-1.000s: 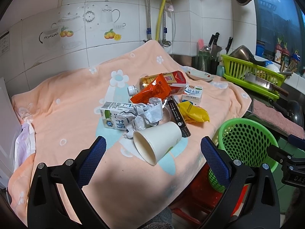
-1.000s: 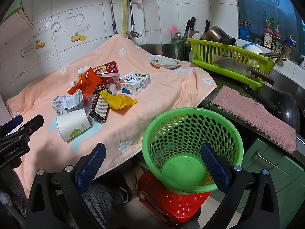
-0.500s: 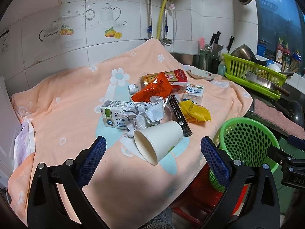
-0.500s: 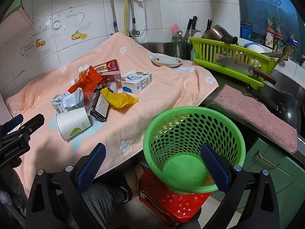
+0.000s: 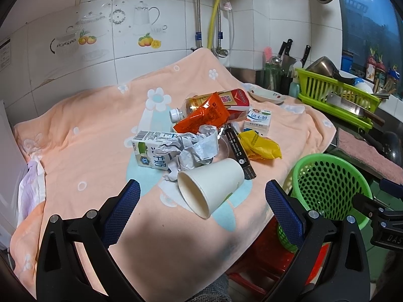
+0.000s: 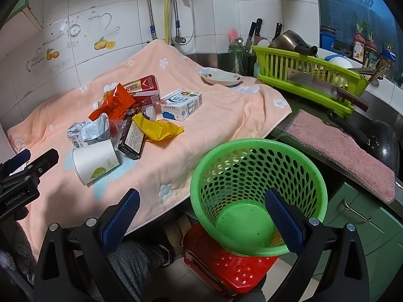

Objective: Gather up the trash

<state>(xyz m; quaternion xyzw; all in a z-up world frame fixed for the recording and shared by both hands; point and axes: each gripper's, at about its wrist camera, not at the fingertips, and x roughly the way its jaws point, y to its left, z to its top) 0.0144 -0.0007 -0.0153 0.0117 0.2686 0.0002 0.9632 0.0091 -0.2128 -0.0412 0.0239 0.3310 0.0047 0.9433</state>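
Note:
A pile of trash lies on the peach towel (image 5: pixel 95 136): a white paper cup (image 5: pixel 211 186) on its side, crumpled paper (image 5: pixel 194 151), a milk carton (image 5: pixel 151 153), an orange wrapper (image 5: pixel 201 118), a yellow wrapper (image 5: pixel 259 146), a black box (image 5: pixel 239 148) and a small carton (image 5: pixel 259 120). My left gripper (image 5: pixel 201 201) is open and empty, just short of the cup. My right gripper (image 6: pixel 201 209) is open and empty above the green basket (image 6: pixel 257 191), which stands on a red stool (image 6: pixel 226 269). The cup (image 6: pixel 95 161) also shows in the right wrist view.
A white dish (image 6: pixel 221 78) sits at the towel's far corner. A green dish rack (image 6: pixel 309 80) with a cleaver and pot stands at the right, beside a pink cloth (image 6: pixel 340 148). Knives and pipes stand against the tiled wall.
Both grippers have drifted slightly; the left wrist view has shifted a little toward the trash pile. Nothing was grasped or moved.

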